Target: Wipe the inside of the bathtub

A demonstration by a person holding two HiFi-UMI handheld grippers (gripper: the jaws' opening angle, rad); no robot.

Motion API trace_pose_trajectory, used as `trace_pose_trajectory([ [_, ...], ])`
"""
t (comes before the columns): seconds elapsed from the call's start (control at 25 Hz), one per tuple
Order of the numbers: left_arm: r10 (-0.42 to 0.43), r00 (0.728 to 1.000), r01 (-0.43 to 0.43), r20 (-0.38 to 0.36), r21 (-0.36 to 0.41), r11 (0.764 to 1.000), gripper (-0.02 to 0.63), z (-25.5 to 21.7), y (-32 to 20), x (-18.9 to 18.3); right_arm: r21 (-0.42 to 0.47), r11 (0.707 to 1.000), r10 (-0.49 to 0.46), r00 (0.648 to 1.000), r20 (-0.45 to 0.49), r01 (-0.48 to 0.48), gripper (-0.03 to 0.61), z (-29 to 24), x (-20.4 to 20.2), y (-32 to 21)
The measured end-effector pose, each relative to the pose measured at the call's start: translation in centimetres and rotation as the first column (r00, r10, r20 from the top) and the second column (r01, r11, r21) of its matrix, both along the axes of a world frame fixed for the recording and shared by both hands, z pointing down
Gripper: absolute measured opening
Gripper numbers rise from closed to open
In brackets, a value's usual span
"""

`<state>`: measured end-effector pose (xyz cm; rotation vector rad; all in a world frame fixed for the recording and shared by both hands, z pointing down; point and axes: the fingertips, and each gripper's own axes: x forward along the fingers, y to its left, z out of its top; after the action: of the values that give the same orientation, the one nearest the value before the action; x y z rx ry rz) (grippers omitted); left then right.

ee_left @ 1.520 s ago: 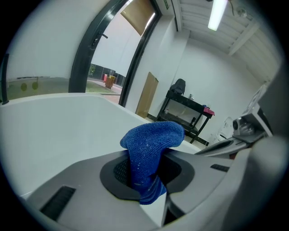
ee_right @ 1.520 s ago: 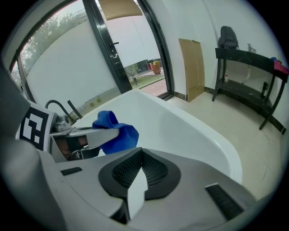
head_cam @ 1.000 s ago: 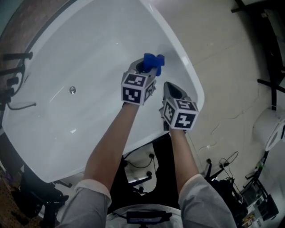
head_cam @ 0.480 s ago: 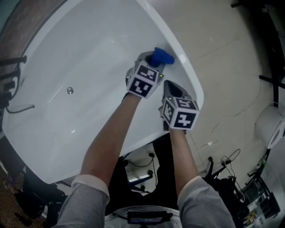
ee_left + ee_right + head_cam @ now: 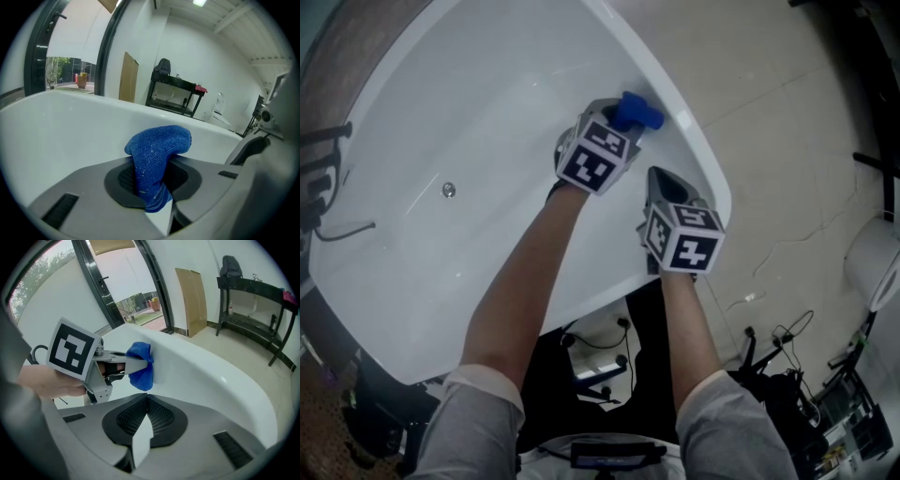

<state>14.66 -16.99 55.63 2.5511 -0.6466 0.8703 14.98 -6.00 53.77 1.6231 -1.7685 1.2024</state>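
Note:
A white bathtub (image 5: 469, 103) fills the left of the head view, its rim (image 5: 694, 150) running down the right side. My left gripper (image 5: 623, 120) is shut on a blue cloth (image 5: 636, 111) and presses it against the inner wall just below the rim. In the left gripper view the blue cloth (image 5: 157, 159) bulges out between the jaws against the tub wall (image 5: 56, 126). My right gripper (image 5: 661, 187) hovers over the rim, shut with nothing in it. In the right gripper view the left gripper (image 5: 136, 363) and the blue cloth (image 5: 140, 364) show at the tub wall (image 5: 211, 366).
A drain (image 5: 448, 189) sits in the tub floor at the left. Cables and stands (image 5: 778, 366) lie on the tiled floor at the lower right. A black shelf (image 5: 253, 301) and a cardboard sheet (image 5: 191, 298) stand by the far wall.
My left gripper has carried the blue cloth to the right and up along the inner wall, nearer the rim. The right gripper has hardly moved.

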Motion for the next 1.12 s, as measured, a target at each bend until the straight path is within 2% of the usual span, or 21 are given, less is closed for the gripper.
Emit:
trace_pose_trajectory([
  [0.2, 0.024, 0.998, -0.025, 0.064, 0.017, 1.0, 0.086, 1.9, 0.3, -0.6, 0.007, 1.0, -0.011, 1.0, 0.02, 0.011, 0.006, 0.5, -1.0, -1.1],
  [0.8, 0.043, 0.995, -0.043, 0.092, -0.01, 0.999, 0.086, 7.4, 1.5, -2.3, -0.038, 0.996, -0.081, 0.996, 0.03, 0.082, 0.006, 3.9, -2.9, -2.7],
  [1.12, 0.087, 0.983, -0.075, 0.16, -0.08, 0.994, 0.086, 11.6, 2.6, -3.3, -0.076, 0.99, -0.113, 0.993, 0.028, 0.115, 0.006, 6.0, -3.9, -3.4],
])
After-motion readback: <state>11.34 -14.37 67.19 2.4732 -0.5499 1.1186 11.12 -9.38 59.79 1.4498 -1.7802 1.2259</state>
